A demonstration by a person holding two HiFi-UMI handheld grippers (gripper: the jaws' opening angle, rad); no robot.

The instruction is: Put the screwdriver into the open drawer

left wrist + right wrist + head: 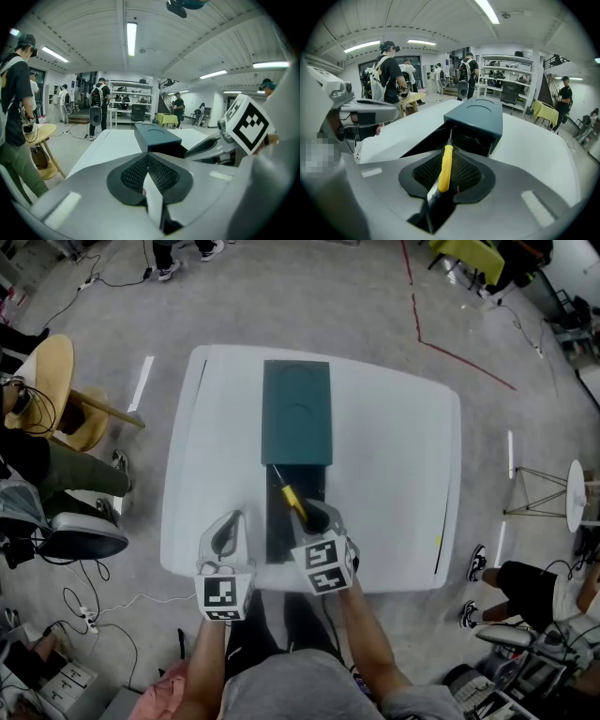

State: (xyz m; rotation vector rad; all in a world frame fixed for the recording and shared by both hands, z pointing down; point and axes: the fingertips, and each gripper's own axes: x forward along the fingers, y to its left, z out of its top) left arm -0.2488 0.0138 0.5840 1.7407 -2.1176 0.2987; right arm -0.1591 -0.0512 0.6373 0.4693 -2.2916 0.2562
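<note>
Screwdriver is sitting clamped in the right gripper — shaft running straight ahead of its fingers, tip hanging over the open drawer. Left gripper is idling, fingers together, empty.

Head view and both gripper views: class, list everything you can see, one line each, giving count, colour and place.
table: one, white, centre of the grey floor
cabinet: one, teal, on the table's middle
drawer: one, dark, pulled open towards the person
screwdriver: one, yellow handle, above the open drawer
stool: one, wooden, left of the table
side table: one, white, right of the table
bystanders: several, dark clothes, around the room
left claw: one, grey, shut and empty, beside the drawer
right claw: one, grey, shut on the screwdriver
</note>
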